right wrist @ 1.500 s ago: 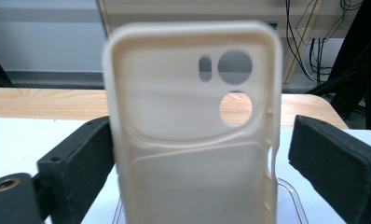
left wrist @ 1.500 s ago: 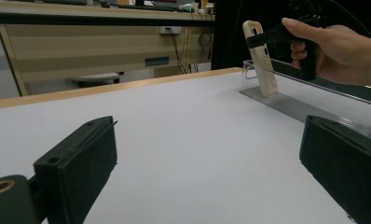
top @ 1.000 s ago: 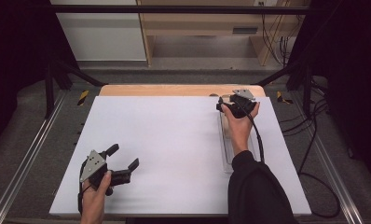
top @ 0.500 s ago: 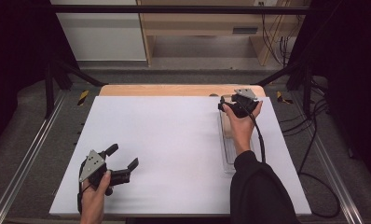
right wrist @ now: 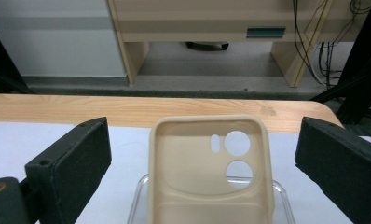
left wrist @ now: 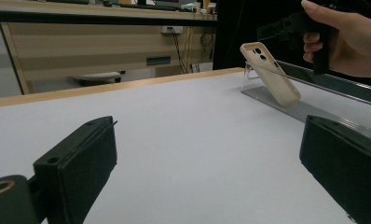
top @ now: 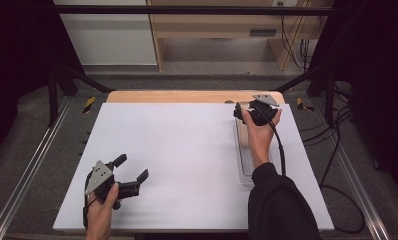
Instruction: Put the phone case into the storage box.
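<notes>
A beige phone case [right wrist: 193, 196] leans upright against a clear acrylic stand [top: 246, 165] at the table's right side, its hollow inside and camera cutouts facing my right gripper. My right gripper [right wrist: 203, 156] hovers over the stand's far end [top: 247, 112], open, with the case's top edge between its wide-apart jaws and touching neither. Seen from the left gripper view, the case [left wrist: 270, 73] slants on the stand [left wrist: 305, 109] below the right hand. My left gripper [top: 132, 168] rests low at the near left of the white table, open and holding nothing [left wrist: 207, 177].
The white table top [top: 187, 150] ends in a wooden strip [top: 187, 96] at the far side. Metal rails [top: 32, 170] run along both sides. Cables [top: 337, 150] lie on the floor to the right. A desk [top: 222, 25] stands beyond the table.
</notes>
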`<state>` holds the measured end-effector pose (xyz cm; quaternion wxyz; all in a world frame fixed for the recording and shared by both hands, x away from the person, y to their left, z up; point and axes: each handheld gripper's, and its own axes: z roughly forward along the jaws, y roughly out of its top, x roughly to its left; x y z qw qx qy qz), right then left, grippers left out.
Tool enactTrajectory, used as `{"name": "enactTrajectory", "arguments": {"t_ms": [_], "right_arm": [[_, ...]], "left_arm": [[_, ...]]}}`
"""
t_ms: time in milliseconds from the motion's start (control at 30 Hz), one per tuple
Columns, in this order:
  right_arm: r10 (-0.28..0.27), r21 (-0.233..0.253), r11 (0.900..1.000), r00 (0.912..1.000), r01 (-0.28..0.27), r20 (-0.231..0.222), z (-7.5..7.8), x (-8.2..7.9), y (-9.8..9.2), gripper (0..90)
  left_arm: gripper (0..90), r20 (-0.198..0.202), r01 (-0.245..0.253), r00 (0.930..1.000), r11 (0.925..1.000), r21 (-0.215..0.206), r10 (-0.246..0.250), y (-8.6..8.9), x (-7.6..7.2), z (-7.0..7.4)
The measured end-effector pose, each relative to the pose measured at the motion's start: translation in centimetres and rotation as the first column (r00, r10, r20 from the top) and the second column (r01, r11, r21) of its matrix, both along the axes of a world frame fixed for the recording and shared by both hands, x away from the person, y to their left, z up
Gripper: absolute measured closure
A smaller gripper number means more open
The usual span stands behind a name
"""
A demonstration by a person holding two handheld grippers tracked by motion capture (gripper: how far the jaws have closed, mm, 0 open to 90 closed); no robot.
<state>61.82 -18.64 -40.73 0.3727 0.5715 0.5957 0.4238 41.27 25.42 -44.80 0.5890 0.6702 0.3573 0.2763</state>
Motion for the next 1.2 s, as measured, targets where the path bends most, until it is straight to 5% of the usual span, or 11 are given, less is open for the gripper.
{"name": "enactTrajectory", "arguments": {"t_ms": [433,800,1200], "right_arm": [[0.053,0.054,0.997,0.9985,-0.052,-0.014,1.6,-1.5,-0.1,5.2],[0.138,0.037,0.99,0.9901,-0.139,0.025,3.4,-3.2,-0.6,6.0],[0.148,0.055,0.987,0.9858,-0.152,0.079,3.8,-5.1,-2.2,5.4]], "left_arm": [[3.5,0.003,-0.017,0.9998,0.9998,-0.003,0.017,0.1,-0.1,0.1],[3.5,0.001,-0.057,0.9984,0.998,0.028,0.057,0.4,-0.8,0.1],[3.3,-0.013,-0.062,0.998,0.9977,0.027,0.062,0.6,-0.9,-0.1]]}}
